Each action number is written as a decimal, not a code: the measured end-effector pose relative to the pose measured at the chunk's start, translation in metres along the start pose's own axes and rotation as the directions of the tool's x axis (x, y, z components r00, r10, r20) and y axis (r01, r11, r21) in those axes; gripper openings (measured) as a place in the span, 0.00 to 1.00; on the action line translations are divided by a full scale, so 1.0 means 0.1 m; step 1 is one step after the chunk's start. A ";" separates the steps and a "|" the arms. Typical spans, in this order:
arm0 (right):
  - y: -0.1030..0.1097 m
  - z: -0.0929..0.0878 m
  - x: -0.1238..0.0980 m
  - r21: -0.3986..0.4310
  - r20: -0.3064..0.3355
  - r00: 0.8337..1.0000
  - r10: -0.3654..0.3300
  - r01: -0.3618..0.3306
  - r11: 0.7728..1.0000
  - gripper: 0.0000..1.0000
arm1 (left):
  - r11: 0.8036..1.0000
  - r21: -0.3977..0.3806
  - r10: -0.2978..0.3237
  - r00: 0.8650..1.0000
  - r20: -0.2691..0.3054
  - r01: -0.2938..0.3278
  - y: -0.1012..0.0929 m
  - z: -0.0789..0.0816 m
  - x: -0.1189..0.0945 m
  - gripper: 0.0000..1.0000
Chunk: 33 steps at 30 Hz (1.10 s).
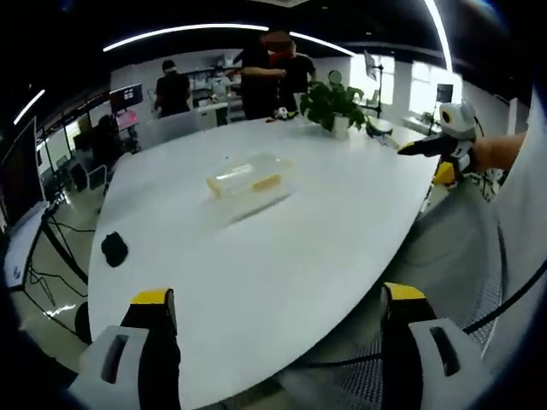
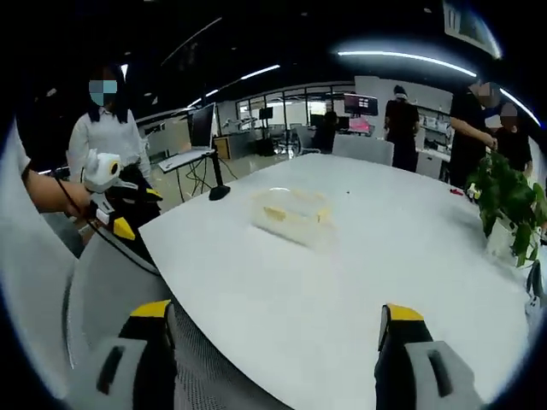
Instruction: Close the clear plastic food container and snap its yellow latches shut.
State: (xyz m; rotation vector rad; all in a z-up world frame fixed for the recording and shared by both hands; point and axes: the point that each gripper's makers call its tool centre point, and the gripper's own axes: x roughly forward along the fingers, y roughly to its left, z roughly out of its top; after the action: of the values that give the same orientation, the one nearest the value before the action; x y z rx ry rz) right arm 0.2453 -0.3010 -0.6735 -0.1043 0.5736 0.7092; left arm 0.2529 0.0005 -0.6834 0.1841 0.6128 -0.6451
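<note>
The clear plastic food container [image 1: 248,179] with yellow latches sits on the white table [image 1: 256,273], toward its middle. My left gripper [image 1: 279,295] hovers at the table's near edge, well short of the container, open and holding nothing. From the other side the container [image 2: 295,213] lies far ahead of my right gripper [image 2: 277,309], which is also open and holds nothing. The right gripper [image 1: 444,141] shows off the table's right edge in a hand. The left gripper [image 2: 115,201] shows off the table's left edge. Whether the lid is seated I cannot tell.
A potted plant [image 1: 332,102] stands at the far side of the table, and a small black object [image 1: 114,248] lies near its left edge. A black stand [image 2: 218,184] is beyond the table. A mesh chair [image 2: 111,282] is below. Several people stand behind.
</note>
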 end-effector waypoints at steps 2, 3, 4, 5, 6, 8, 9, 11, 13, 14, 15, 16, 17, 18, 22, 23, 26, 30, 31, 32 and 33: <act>0.04 -0.06 0.01 0.014 -0.016 1.000 0.008 -0.007 1.000 0.99 | 1.000 -0.012 0.004 1.000 -0.003 -0.004 0.00 -0.03 0.01 0.96; 0.06 -0.11 0.01 0.020 -0.029 1.000 0.011 -0.010 1.000 0.99 | 1.000 -0.016 0.011 1.000 -0.002 -0.011 0.01 -0.04 0.00 0.96; 0.06 -0.12 0.01 0.017 -0.032 0.999 0.006 -0.006 1.000 0.99 | 1.000 -0.021 0.015 1.000 0.000 -0.015 0.02 -0.04 0.00 0.95; 0.05 -0.12 0.01 0.010 -0.029 1.000 -0.002 0.003 1.000 0.99 | 0.999 -0.030 0.017 1.000 0.003 -0.017 0.02 -0.04 0.00 0.95; 0.04 -0.11 0.01 0.011 -0.030 1.000 -0.003 0.003 1.000 0.99 | 0.999 -0.033 0.016 1.000 0.003 -0.015 0.02 -0.04 0.00 0.95; 0.05 -0.08 0.01 0.015 -0.025 1.000 -0.001 0.002 1.000 0.99 | 0.999 -0.032 0.019 1.000 0.002 -0.019 0.01 -0.04 0.00 0.95; 0.05 -0.07 0.01 0.010 -0.022 1.000 -0.003 0.003 1.000 0.99 | 0.999 -0.029 0.020 1.000 0.003 -0.020 0.00 -0.04 0.01 0.95; 0.05 -0.09 0.01 0.013 -0.030 1.000 -0.004 0.005 1.000 0.99 | 0.999 -0.026 0.021 1.000 0.000 -0.021 0.01 -0.06 0.01 0.94; 0.04 -0.11 0.01 0.015 -0.034 0.999 -0.008 0.008 1.000 0.99 | 0.999 -0.028 0.023 1.000 0.001 -0.023 0.01 -0.06 0.01 0.94; 0.04 -0.10 0.00 0.017 -0.033 0.999 -0.008 0.009 1.000 0.99 | 0.999 -0.030 0.025 1.000 0.005 -0.025 0.01 -0.06 0.01 0.94; 0.05 -0.10 0.00 0.019 -0.031 0.999 -0.008 0.008 1.000 0.99 | 0.999 -0.032 0.027 1.000 0.006 -0.027 0.02 -0.06 0.01 0.94; 0.04 -0.10 0.00 0.020 -0.031 0.999 -0.008 0.008 1.000 0.99 | 0.999 -0.034 0.028 1.000 0.005 -0.028 0.02 -0.06 0.01 0.94; 0.05 -0.10 0.00 0.018 -0.033 0.999 -0.007 0.008 1.000 0.99 | 0.999 -0.036 0.028 1.000 0.006 -0.028 0.02 -0.06 0.00 0.94; 0.06 -0.09 0.00 0.016 -0.033 0.999 -0.005 0.005 1.000 0.99 | 0.999 -0.036 0.029 1.000 0.008 -0.028 0.02 -0.05 0.00 0.94; 0.07 -0.10 0.00 0.018 -0.037 0.999 -0.004 0.005 1.000 0.99 | 0.999 -0.032 0.030 1.000 0.008 -0.030 0.01 -0.06 0.00 0.93; 0.08 -0.11 0.00 0.025 -0.041 0.999 0.002 -0.001 1.000 0.99 | 0.999 -0.035 0.024 1.000 0.010 -0.024 0.00 -0.06 0.00 0.93; 0.10 -0.11 0.01 0.022 -0.045 0.999 0.005 -0.005 1.000 0.99 | 0.999 -0.036 0.013 1.000 0.014 -0.013 -0.03 -0.06 0.01 0.94; 0.11 -0.12 0.01 0.017 -0.049 0.999 0.010 -0.010 1.000 0.99 | 0.999 -0.038 0.013 1.000 0.016 -0.012 -0.03 -0.06 0.01 0.94; 0.11 -0.11 0.01 0.019 -0.049 0.999 0.010 -0.009 1.000 0.99 | 0.999 -0.036 0.014 1.000 0.017 -0.014 -0.03 -0.06 0.01 0.94; 0.11 -0.11 0.01 0.020 -0.049 0.999 0.010 -0.009 1.000 0.99 | 0.999 -0.036 0.015 1.000 0.017 -0.014 -0.02 -0.06 0.01 0.94; 0.12 -0.11 0.01 0.019 -0.049 0.999 0.010 -0.009 1.000 0.99 | 0.999 -0.036 0.015 1.000 0.017 -0.014 -0.02 -0.05 0.00 0.94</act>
State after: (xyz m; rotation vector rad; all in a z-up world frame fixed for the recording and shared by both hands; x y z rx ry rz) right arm 0.2332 -0.2948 -0.6821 -0.1019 0.6279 0.7116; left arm 0.2493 0.0006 -0.6879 0.1488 0.6052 -0.6206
